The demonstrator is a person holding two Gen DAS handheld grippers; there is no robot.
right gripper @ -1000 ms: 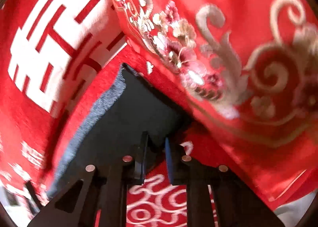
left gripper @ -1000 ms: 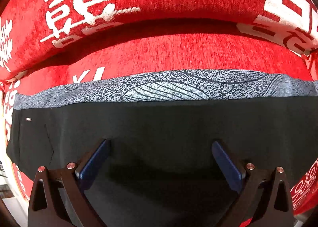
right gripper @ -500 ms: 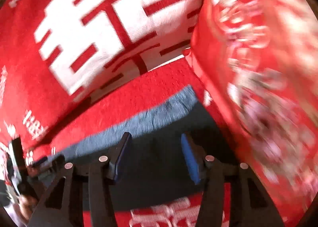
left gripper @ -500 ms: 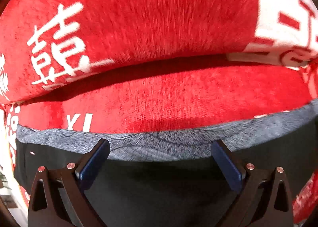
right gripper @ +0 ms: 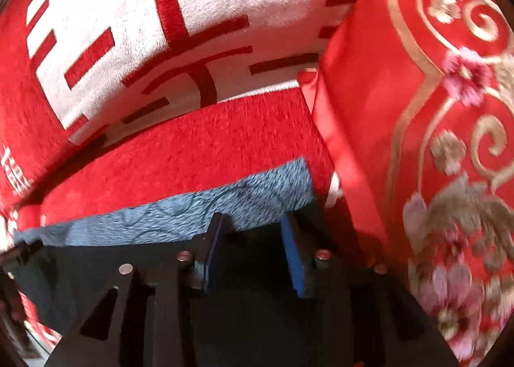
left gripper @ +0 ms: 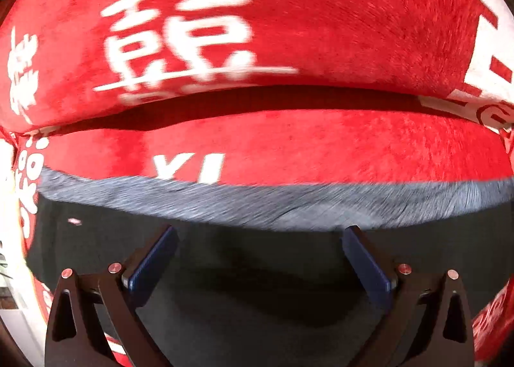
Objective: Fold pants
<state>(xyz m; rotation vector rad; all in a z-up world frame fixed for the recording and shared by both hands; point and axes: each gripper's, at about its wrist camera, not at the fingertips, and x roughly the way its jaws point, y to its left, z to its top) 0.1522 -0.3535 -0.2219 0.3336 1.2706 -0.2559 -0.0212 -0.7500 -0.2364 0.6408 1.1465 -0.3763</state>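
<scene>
Black pants with a grey patterned waistband lie flat on a red sofa seat. My left gripper hovers over them just short of the waistband, jaws wide open and holding nothing. In the right wrist view the waistband ends near a pillow. My right gripper stands at that right end of the pants. Its jaws are closing, with black cloth showing in the gap between them. The blue pads are still apart, and no pinch on the cloth shows.
The red seat runs back to a red back cushion with white characters. A red embroidered pillow stands close on the right of the right gripper. A white floor strip shows at far left.
The right gripper, nearly shut at the pants' corner, opened, rolled and swung round to face the waistband, then narrowed again. The left gripper stayed open while it moved forward toward the waistband, then drew back a little.
</scene>
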